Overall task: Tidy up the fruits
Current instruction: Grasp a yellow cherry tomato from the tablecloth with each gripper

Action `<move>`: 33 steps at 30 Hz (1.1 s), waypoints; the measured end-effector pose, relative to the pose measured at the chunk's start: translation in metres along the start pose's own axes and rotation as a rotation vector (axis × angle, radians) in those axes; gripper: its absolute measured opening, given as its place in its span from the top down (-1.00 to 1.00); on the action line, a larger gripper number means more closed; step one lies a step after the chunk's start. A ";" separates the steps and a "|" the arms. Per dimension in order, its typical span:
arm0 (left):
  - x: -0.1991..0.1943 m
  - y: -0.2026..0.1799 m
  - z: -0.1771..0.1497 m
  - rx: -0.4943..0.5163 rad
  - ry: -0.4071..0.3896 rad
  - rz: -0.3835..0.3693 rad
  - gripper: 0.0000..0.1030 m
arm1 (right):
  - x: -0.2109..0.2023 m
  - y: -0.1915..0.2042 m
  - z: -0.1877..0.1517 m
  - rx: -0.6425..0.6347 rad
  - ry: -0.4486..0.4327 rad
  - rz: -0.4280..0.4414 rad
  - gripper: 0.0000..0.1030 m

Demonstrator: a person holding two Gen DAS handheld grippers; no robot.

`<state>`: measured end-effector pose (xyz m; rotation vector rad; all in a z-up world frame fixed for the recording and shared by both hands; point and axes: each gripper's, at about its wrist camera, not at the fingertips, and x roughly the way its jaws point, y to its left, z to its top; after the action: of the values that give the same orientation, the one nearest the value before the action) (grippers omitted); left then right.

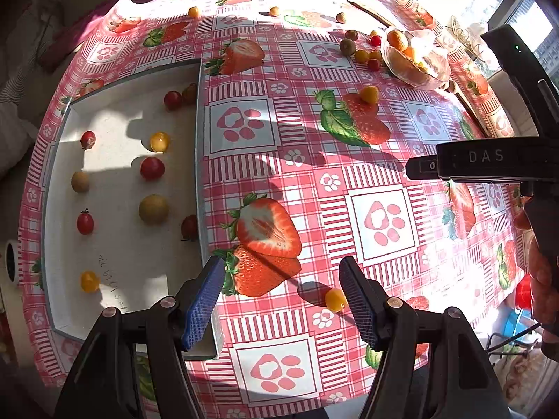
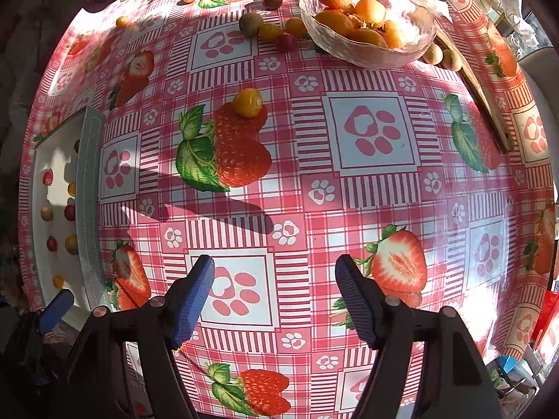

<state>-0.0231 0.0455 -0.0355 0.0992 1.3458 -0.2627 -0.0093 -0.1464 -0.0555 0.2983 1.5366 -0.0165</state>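
Note:
A white tray [image 1: 115,244] on the left of the table holds several small red, yellow and green-brown fruits, such as a red tomato [image 1: 152,168]. My left gripper [image 1: 281,293] is open and empty, beside the tray's right wall [image 1: 199,160]. A yellow fruit [image 1: 335,300] lies just inside its right fingertip. My right gripper [image 2: 276,296] is open and empty above the tablecloth. A yellow fruit [image 2: 248,102] lies ahead of it. A glass bowl [image 2: 367,52] with oranges stands at the far right, with loose small fruits [image 2: 269,31] beside it. The tray also shows in the right wrist view [image 2: 89,181].
A strawberry-print tablecloth [image 2: 370,132] covers the table. A wooden board [image 2: 485,104] lies along the far right by the window. The right gripper's body [image 1: 489,164] reaches in from the right in the left wrist view. More small fruits [image 1: 194,11] lie at the far edge.

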 end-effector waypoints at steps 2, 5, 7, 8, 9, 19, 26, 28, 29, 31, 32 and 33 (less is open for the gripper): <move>0.008 -0.008 -0.009 -0.010 0.020 -0.003 -0.34 | 0.000 -0.001 0.006 -0.019 -0.015 -0.002 -0.46; 0.018 -0.015 -0.020 -0.033 0.039 0.005 -0.34 | 0.002 -0.001 0.018 -0.049 -0.035 -0.005 -0.46; 0.026 -0.018 -0.024 -0.053 0.049 0.011 -0.34 | 0.005 0.002 0.028 -0.068 -0.053 -0.004 -0.46; 0.029 -0.018 -0.025 -0.063 0.051 0.014 -0.34 | 0.005 0.003 0.033 -0.075 -0.063 -0.004 -0.46; 0.032 -0.019 -0.027 -0.072 0.051 0.016 -0.34 | 0.007 0.004 0.038 -0.082 -0.075 -0.003 -0.46; 0.049 -0.027 -0.034 -0.141 0.044 0.051 -0.34 | 0.032 0.016 0.080 -0.099 -0.116 -0.025 -0.46; 0.052 -0.038 -0.039 -0.137 0.040 0.095 -0.34 | 0.046 0.033 0.104 -0.139 -0.149 -0.059 -0.43; 0.051 -0.042 -0.040 -0.133 0.042 0.101 -0.34 | 0.047 0.037 0.108 -0.145 -0.157 -0.073 -0.31; 0.051 -0.045 -0.039 -0.133 0.044 0.102 -0.34 | 0.048 0.041 0.113 -0.148 -0.161 -0.081 -0.27; 0.052 -0.052 -0.041 -0.132 0.046 0.106 -0.26 | 0.048 0.043 0.117 -0.154 -0.170 -0.090 0.00; 0.051 -0.054 -0.041 -0.128 0.047 0.105 -0.22 | 0.047 0.042 0.120 -0.156 -0.174 -0.081 0.06; 0.050 -0.057 -0.042 -0.120 0.047 0.103 -0.12 | 0.046 0.043 0.121 -0.160 -0.176 -0.062 0.24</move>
<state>-0.0667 -0.0073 -0.0893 0.0744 1.3955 -0.0929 0.1198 -0.1215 -0.0926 0.1183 1.3627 0.0307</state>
